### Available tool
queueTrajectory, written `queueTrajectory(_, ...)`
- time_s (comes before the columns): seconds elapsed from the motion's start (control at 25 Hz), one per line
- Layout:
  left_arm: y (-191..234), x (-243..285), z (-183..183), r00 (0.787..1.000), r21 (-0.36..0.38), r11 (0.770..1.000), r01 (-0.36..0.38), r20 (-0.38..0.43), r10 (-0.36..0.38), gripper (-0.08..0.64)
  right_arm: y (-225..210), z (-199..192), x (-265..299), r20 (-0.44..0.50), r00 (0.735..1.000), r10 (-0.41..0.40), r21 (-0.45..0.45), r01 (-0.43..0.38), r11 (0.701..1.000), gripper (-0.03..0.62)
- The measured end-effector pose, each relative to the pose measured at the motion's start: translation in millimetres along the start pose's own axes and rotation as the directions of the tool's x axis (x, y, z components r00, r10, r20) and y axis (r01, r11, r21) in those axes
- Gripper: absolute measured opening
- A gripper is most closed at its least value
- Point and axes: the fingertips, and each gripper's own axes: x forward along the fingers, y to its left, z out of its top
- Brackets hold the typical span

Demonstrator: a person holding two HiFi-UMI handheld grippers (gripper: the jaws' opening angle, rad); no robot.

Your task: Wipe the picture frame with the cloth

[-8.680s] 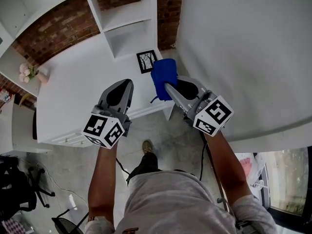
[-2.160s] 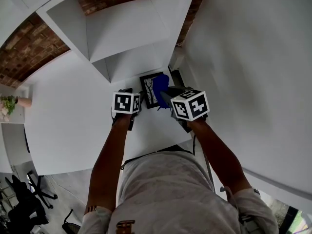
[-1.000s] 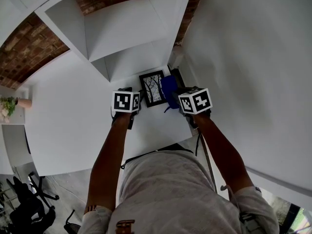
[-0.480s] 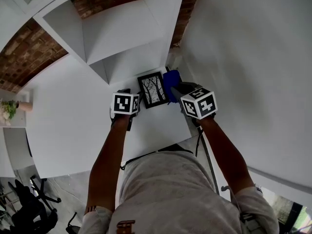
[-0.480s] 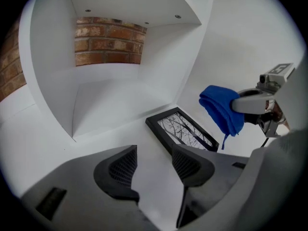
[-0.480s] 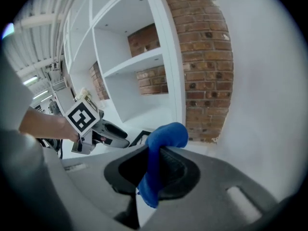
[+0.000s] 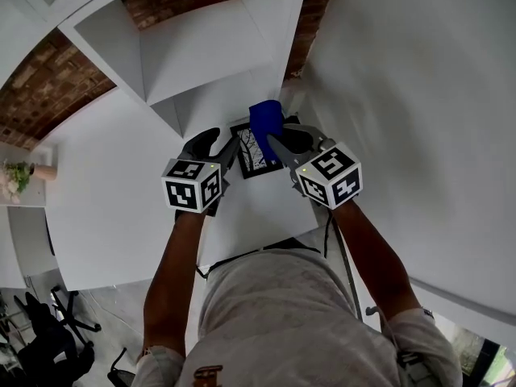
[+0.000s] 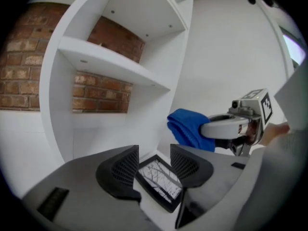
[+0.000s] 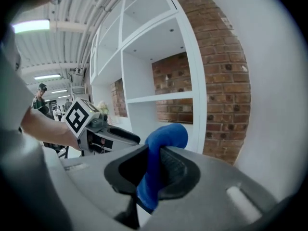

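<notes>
Frame (image 7: 260,156) flat on desk (image 7: 121,168), cloth (image 7: 264,118) above frame's far edge, clamped in right gripper (image 9: 153,158), left gripper (image 8: 154,154) over frame's left edge, jaws wide, closing, empty.

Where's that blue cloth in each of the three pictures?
Head view: soft blue cloth, upper centre, held in the right tongs.
Left gripper view: right of centre.
Right gripper view: centre, pinched between the tongs.
Shared landmark: the white shelf unit.

The picture frame (image 7: 254,158) is black, round a white print of dark bare branches. Near the frame the cloth (image 7: 264,119) is bright blue. The tabletop (image 7: 113,176) under the frame is plain white.
</notes>
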Motion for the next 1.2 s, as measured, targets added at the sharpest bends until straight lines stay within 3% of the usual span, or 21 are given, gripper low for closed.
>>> queueTrajectory(0.2,-34,-27,45,0.979,0.093,0.993,0.069,0.185,-0.085,0.145,13,29,-4,0.149,0.987,0.058,-0.021,-0.055,0.998,0.049)
queueTrajectory(0.4,-52,-53,71,0.949,0.171,0.984,0.057,0.296,-0.106,0.077,28,56,-11,0.282,0.954,0.101,-0.050,-0.091,0.995,0.050)
queueTrajectory(0.64,-53,-78,89,0.924,0.183,0.983,-0.002,0.376,-0.068,0.002,44,85,-28,0.383,0.915,0.128,-0.110,-0.093,0.990,0.049)
queueTrajectory(0.84,-60,-93,103,0.898,0.178,0.984,-0.015,0.436,-0.065,0.000,54,98,-41,0.436,0.888,0.147,-0.145,-0.091,0.985,0.049)
queueTrajectory(1.0,-68,-97,109,0.879,0.194,0.981,-0.004,0.468,-0.089,0.000,57,100,-44,0.450,0.880,0.151,-0.152,-0.091,0.984,0.049)
queueTrajectory(1.2,-74,-98,112,0.872,0.202,0.979,0.000,0.480,-0.099,0.000,59,103,-47,0.459,0.875,0.153,-0.153,-0.091,0.984,0.048)
